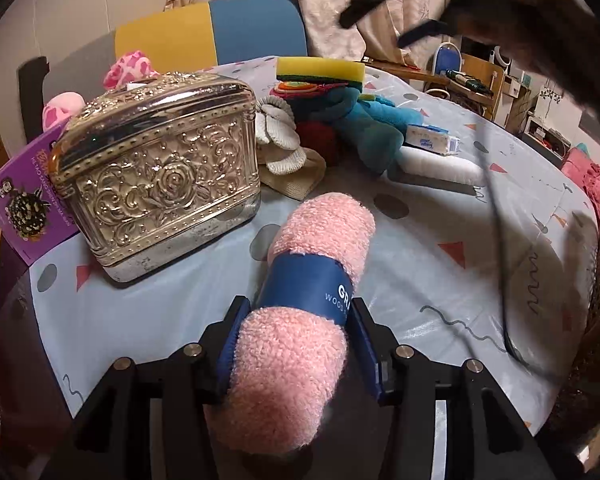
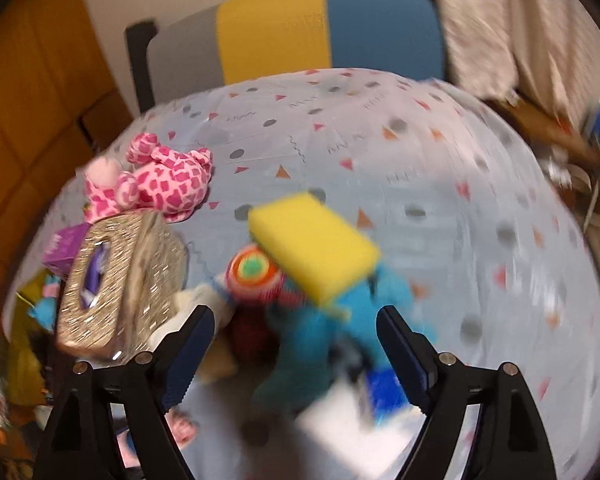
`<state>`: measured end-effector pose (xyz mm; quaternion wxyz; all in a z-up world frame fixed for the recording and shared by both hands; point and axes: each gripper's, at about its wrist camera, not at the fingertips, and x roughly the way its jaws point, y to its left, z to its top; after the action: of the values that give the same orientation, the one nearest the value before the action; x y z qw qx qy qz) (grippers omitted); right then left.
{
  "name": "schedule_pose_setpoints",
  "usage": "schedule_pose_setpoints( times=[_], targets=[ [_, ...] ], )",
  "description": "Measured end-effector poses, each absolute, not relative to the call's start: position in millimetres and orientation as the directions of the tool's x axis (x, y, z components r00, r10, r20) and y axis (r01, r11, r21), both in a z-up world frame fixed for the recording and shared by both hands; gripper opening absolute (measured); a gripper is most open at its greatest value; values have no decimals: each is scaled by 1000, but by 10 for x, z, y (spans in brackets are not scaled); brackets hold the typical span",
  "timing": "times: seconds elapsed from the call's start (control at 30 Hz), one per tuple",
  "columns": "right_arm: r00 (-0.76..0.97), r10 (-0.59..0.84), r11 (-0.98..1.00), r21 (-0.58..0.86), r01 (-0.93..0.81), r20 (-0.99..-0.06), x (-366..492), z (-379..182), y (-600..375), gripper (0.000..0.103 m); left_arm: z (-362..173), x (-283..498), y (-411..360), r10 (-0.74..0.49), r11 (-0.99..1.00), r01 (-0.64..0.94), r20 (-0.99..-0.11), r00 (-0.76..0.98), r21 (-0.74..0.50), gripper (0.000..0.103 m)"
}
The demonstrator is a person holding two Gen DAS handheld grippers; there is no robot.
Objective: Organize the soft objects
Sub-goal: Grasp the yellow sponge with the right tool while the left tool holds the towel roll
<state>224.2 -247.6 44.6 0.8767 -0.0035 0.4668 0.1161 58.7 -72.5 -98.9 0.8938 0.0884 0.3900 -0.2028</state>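
My left gripper [image 1: 296, 316] is shut on a rolled pink fluffy towel [image 1: 300, 340] with a blue paper band [image 1: 308, 288], held low over the patterned tablecloth. Ahead lies a pile of soft things: a blue plush toy [image 1: 364, 128], a yellow sponge [image 1: 320, 70], white knitted items [image 1: 280, 132] and a white cloth roll [image 1: 440, 164]. My right gripper [image 2: 296, 316] is open and empty, high above the same pile, over the blue plush [image 2: 320, 340] and yellow sponge [image 2: 312, 244]. A pink spotted plush [image 2: 156, 180] lies at the far left; that view is blurred.
An ornate silver metal box [image 1: 160, 176] stands left of the towel, with a purple carton [image 1: 24, 208] behind it. A tissue packet [image 1: 428, 140] lies by the blue plush. A yellow and blue chair back [image 1: 220, 28] stands beyond the round table [image 1: 480, 272].
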Motion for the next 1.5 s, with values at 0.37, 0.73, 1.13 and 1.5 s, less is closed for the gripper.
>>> schedule_pose_setpoints(
  times=[0.37, 0.73, 1.13, 1.5],
  targets=[
    [336, 144, 878, -37, -477, -931, 3148, 121, -2233, 88, -995, 568, -633, -325, 899, 437, -723, 609, -36, 52],
    [303, 176, 868, 3, -497, -937, 3264, -65, -2145, 74, -1003, 576, -652, -328, 899, 437, -718, 614, -36, 53],
    [373, 319, 885, 134, -445, -871, 1863, 282, -2277, 73, -1009, 575, -627, -332, 901, 431, -714, 616, -47, 53],
    [236, 206, 910, 98, -402, -950, 1346, -640, -1825, 73, -877, 579, -420, -335, 924, 356, -750, 571, -142, 34]
  ],
)
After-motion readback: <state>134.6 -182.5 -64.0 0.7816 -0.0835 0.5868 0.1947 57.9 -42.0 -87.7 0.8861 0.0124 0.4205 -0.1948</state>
